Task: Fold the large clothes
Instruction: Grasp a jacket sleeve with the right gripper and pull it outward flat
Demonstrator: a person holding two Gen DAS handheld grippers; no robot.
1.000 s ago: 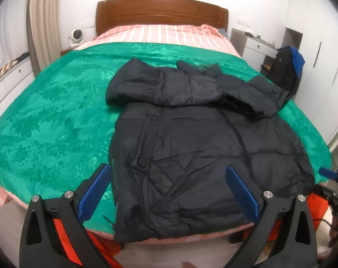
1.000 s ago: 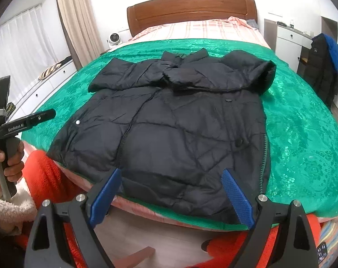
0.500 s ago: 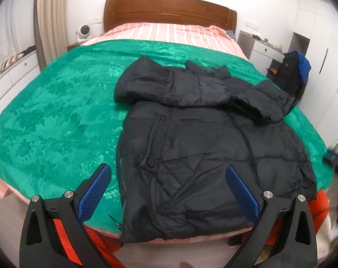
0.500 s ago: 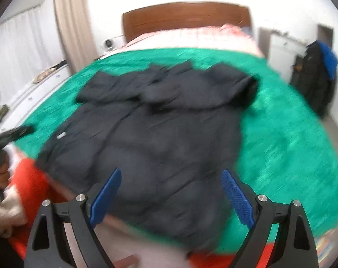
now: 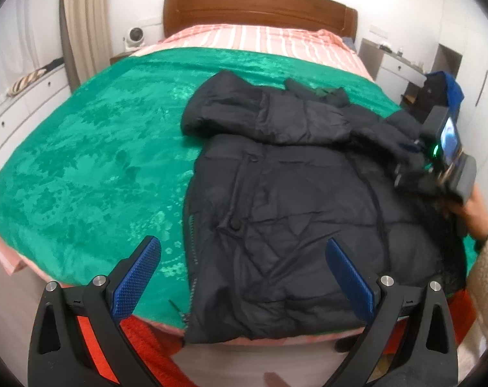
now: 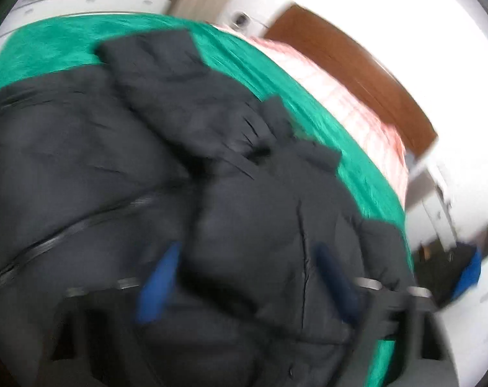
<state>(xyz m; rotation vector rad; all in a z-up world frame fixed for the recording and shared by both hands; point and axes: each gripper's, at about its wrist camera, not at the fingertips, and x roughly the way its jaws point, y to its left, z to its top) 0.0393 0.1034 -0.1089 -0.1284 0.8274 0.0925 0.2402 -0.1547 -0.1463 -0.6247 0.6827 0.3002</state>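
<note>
My right gripper closes around the soft, bulky black quilted jacket at the green bedspread's right edge. My left gripper hangs wide open, empty. Slippery padding, I judge; best grabbed by hem or seam.

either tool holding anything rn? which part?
Left tool: open, holding nothing. Right tool: jaws closing with the black puffer jacket between them, at its right side near the sleeve; firm hold cannot be told through blur.

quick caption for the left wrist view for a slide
Open left gripper hovers over a black puffer jacket on the green bedspread while the right gripper closes at its far side.
</note>
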